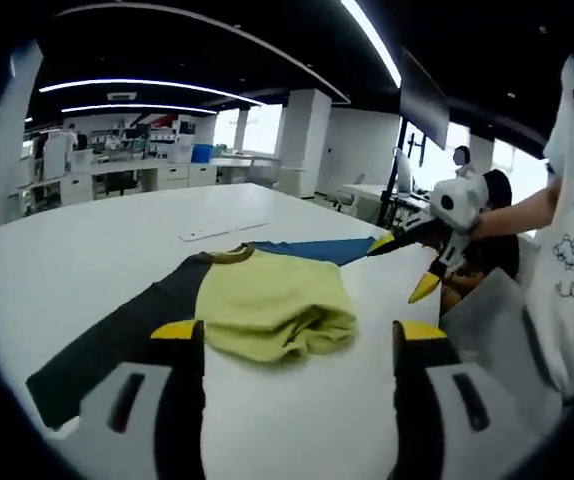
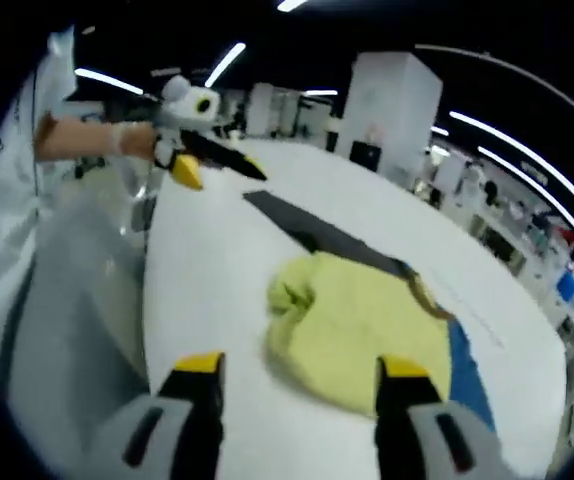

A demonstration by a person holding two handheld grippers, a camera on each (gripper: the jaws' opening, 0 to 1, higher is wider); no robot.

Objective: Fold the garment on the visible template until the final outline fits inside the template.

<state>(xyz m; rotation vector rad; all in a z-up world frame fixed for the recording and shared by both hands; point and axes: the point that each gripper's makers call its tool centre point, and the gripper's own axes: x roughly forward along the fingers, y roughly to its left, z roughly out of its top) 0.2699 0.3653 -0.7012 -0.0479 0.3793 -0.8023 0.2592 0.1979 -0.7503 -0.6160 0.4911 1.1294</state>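
While the yellow garment (image 1: 272, 310) lay bunched on the white table (image 1: 87, 245), L gripper (image 1: 297, 335) and R gripper (image 2: 297, 368) hovered w/ jaws wide apart, holding nothing.

The right gripper (image 2: 297, 375) hangs above the white table (image 2: 207, 290), its 2 yellow-tipped jaws spread apart with nothing between them. Ahead lies the garment (image 2: 352, 325), its yellow body bunched, with 1 dark sleeve (image 2: 312, 232) stretched away and a blue sleeve (image 2: 465, 378) beside it. The left gripper (image 2: 217, 165), held in a hand (image 2: 132, 140), hovers past the dark sleeve.
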